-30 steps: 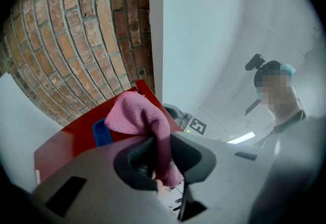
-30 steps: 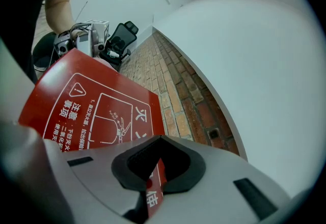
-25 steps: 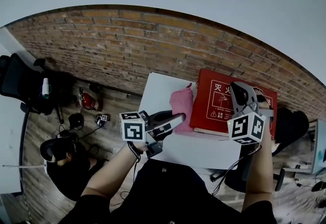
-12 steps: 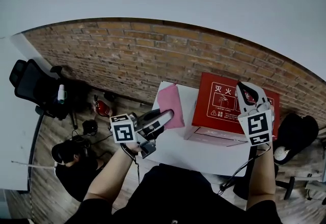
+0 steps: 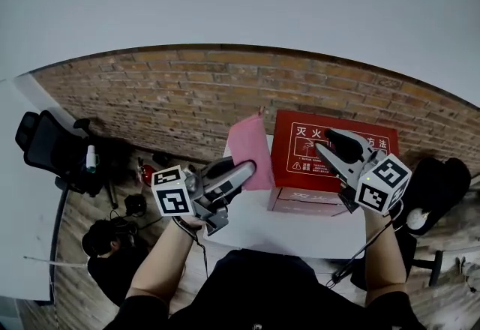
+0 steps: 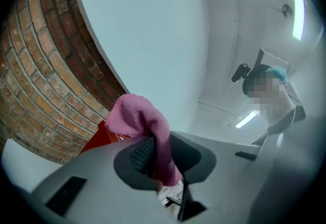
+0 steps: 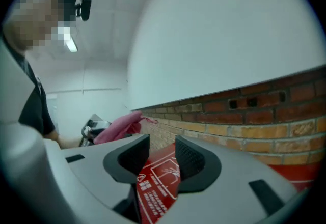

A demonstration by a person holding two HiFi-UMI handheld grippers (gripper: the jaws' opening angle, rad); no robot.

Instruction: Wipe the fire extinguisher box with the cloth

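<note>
The red fire extinguisher box (image 5: 300, 147) lies on a white table (image 5: 300, 227), against the brick wall. My left gripper (image 5: 246, 169) is shut on a pink cloth (image 5: 252, 142) and holds it up just left of the box. In the left gripper view the cloth (image 6: 137, 118) hangs out from between the jaws of the left gripper (image 6: 155, 154). My right gripper (image 5: 328, 142) hovers over the box top. Its jaws have just been opening and stand apart with nothing gripped. The box (image 7: 158, 187) shows through the right gripper's (image 7: 162, 154) gap, and the cloth (image 7: 116, 126) shows beyond.
A brick wall (image 5: 187, 88) runs behind the table. On the wooden floor at left stand an office chair (image 5: 45, 145) and a small red extinguisher (image 5: 145, 169), with dark gear (image 5: 105, 238) nearer. Another dark chair (image 5: 439, 178) sits at right.
The left gripper has risen with the pink cloth. The right gripper has rolled onto its side above the box and its jaws have opened.
</note>
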